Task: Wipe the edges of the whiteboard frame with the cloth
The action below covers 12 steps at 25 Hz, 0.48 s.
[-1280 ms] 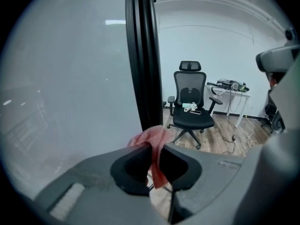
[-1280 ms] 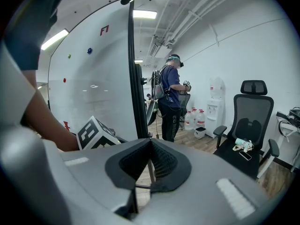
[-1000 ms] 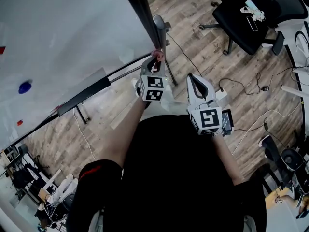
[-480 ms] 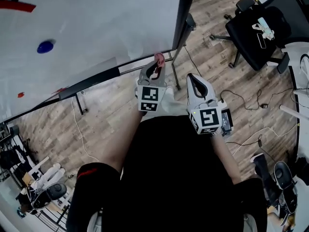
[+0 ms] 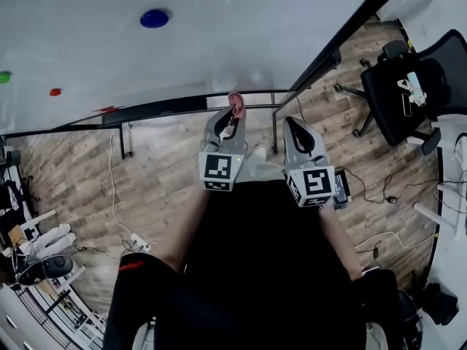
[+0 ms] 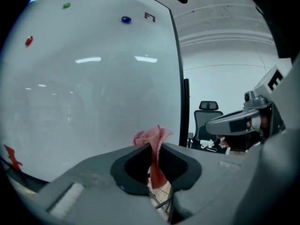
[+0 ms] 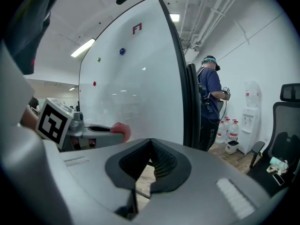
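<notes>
The whiteboard fills the upper part of the head view, with its black frame along the bottom and up the right side. My left gripper is shut on a small pink cloth, which sticks out past the jaw tips just short of the bottom frame edge. The cloth also shows in the right gripper view. My right gripper is shut with nothing in it, held beside the left one, a little lower and to the right.
Blue, green and red magnets sit on the board. A black office chair stands at the right, cables run over the wooden floor. A person stands beyond the board, near water bottles.
The head view has swung, so the board's bottom frame now runs nearly level. Both grippers stayed close together, and the left one still holds the cloth near the frame's lower right corner.
</notes>
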Available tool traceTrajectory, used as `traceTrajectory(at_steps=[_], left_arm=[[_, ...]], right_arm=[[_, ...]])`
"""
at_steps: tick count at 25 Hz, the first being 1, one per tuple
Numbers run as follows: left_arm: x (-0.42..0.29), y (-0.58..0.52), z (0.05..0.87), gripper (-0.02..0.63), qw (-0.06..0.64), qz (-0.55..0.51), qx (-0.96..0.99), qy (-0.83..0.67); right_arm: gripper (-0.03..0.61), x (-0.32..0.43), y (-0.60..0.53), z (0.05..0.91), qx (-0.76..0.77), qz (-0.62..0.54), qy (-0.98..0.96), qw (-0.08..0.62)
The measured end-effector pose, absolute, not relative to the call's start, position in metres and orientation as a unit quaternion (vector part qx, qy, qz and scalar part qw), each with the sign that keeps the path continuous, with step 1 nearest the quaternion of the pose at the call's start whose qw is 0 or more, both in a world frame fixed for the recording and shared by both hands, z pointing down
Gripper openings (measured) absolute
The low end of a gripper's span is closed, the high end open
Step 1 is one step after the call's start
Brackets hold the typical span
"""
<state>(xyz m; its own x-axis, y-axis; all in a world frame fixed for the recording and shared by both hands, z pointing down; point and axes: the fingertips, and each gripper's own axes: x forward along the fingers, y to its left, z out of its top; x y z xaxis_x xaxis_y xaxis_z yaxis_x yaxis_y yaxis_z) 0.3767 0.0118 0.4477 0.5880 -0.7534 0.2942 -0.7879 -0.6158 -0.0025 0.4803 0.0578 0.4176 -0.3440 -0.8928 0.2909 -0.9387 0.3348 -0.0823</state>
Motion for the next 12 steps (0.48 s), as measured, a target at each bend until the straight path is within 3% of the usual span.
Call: traceTrajectory(at_steps=[12], left_arm=[[0.303,0.001,0.355,0.043,0.031,0.044,0.848,-0.528]], right_arm=[[0.000,0.423,0.008,0.342,0.512,0.060,-0.856,0.041]])
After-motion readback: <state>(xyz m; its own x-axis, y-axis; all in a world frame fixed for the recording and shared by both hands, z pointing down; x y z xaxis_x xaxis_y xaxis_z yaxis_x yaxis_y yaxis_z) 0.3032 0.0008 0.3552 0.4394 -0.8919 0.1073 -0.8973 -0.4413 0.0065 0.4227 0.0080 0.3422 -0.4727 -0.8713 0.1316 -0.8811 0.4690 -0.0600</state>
